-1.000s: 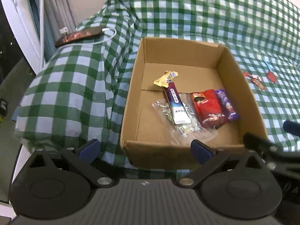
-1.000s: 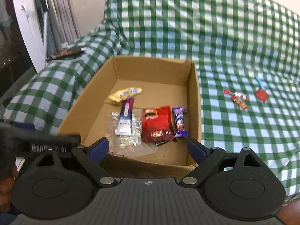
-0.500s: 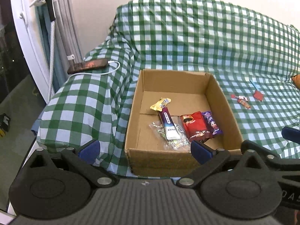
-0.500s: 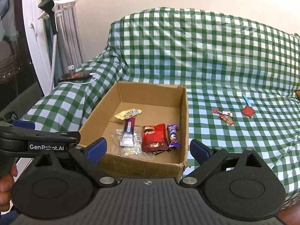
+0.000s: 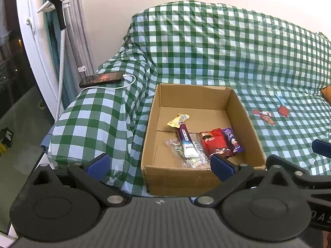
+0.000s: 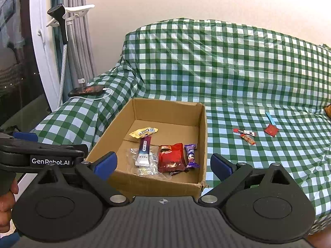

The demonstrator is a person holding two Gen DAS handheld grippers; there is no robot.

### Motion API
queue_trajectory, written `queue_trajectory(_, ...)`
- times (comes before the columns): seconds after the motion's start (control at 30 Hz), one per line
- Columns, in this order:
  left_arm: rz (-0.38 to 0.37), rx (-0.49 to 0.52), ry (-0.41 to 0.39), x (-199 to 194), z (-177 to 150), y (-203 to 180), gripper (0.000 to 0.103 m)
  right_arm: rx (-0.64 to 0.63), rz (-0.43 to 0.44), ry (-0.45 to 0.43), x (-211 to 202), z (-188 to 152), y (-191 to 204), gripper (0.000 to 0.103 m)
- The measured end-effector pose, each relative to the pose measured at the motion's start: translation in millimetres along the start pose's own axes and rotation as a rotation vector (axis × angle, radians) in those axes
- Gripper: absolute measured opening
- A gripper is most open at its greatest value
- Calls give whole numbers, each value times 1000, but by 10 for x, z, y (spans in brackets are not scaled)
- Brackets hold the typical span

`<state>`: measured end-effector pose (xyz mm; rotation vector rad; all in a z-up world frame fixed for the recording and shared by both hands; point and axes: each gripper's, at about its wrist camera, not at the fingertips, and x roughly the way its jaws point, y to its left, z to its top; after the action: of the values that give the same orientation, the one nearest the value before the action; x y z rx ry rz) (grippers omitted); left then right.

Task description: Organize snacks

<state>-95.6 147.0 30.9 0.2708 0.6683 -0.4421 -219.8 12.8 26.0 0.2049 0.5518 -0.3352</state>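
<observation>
Right wrist view: your right tool is spread, nothing between its fingers; it hangs low in front of the box.
Left wrist view: your left tool is spread too, holding nothing, also in front of the box.
Box: on the checked sofa, open top, several snacks inside – yellow bar, red pouch, purple candy, clear bag.
Loose snacks: on the sofa seat right of the box, well apart from it – red stick, orange candy, red sachet, blue strip.
Key relation: loose snacks lie ahead and to the right of both tools; your right tool looks nearer.
Axis: red stick lies roughly left-right across the right wrist view.
Judgement: you probably want to reach right, past the box wall, with the right tool.
Off-task: phone on the sofa arm.
</observation>
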Motion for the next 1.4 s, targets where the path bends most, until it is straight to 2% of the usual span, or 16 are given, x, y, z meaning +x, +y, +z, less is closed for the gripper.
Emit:
queue_trajectory(0.97, 13, 47, 51, 171, -26, -93, 103, 44, 9, 41, 139, -91, -74, 97)
queue_trajectory(1.4, 35, 122, 72, 340, 39, -300, 103, 105, 28, 77, 330, -136, -248, 98)
